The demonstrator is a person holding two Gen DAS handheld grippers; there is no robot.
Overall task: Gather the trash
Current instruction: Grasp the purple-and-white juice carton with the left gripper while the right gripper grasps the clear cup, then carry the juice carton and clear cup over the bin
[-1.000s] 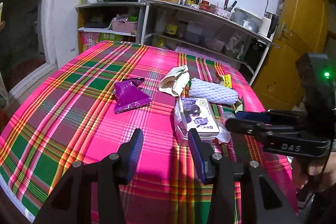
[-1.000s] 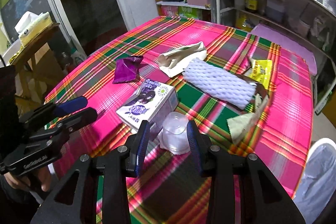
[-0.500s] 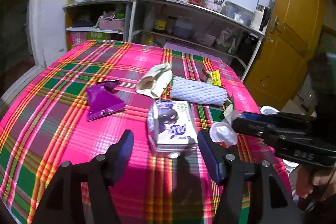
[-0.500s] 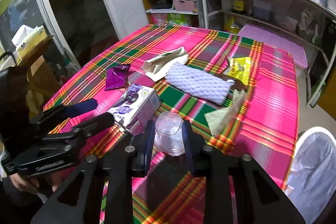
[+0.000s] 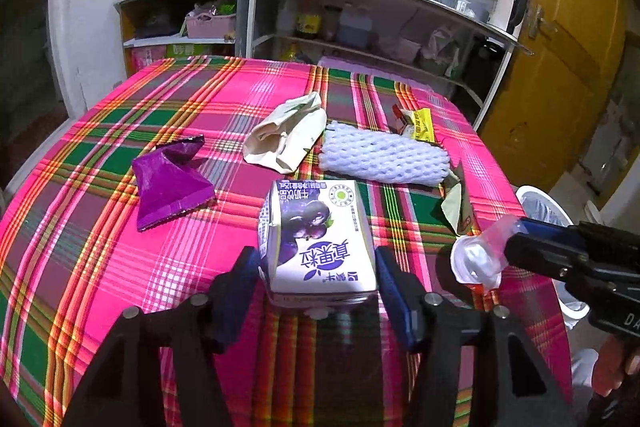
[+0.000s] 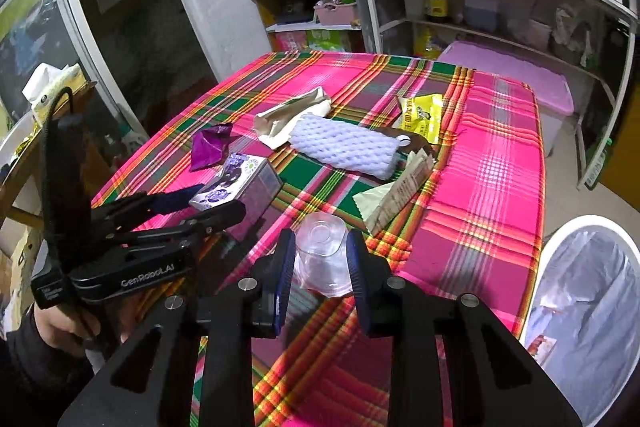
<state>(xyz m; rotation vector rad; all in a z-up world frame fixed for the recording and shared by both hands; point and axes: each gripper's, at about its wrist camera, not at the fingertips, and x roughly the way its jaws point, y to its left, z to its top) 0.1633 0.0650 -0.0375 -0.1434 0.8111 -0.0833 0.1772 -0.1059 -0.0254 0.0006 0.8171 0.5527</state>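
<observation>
Both tongs work over the plaid-covered counter (image 5: 120, 247). Right tongs (image 6: 320, 267) are clamped narrowly on a clear plastic cup (image 6: 322, 259), its flat bottom facing away from the camera and its crumpled body pinched between the blue pads; in the left wrist view the same cup (image 5: 476, 261) hangs clear of the cloth at the counter's right edge. Left tongs (image 5: 316, 279) stand wide, their jaws closing on either side of a white and purple milk carton (image 5: 316, 235) printed with blueberries. The carton lies on its side on the cloth, and I cannot tell whether the pads already press on it.

Beyond the carton lies a white foam net sleeve (image 5: 384, 157), with a cream paper bag (image 5: 286, 137) just to its left and touching its end. A purple wrapper (image 5: 168, 183) sits apart, further left. A yellow snack packet (image 5: 420, 123) lies behind the foam sleeve, and a folded pale paper wrapper (image 5: 454, 203) rests near the counter's right edge.

Off the counter's right side stands a white bin (image 6: 580, 303) lined with a clear bag. Against the far wall runs a metal shelf unit (image 5: 360, 11) crowded with bottles and containers, and a yellow door (image 5: 560, 67) fills the right side.
</observation>
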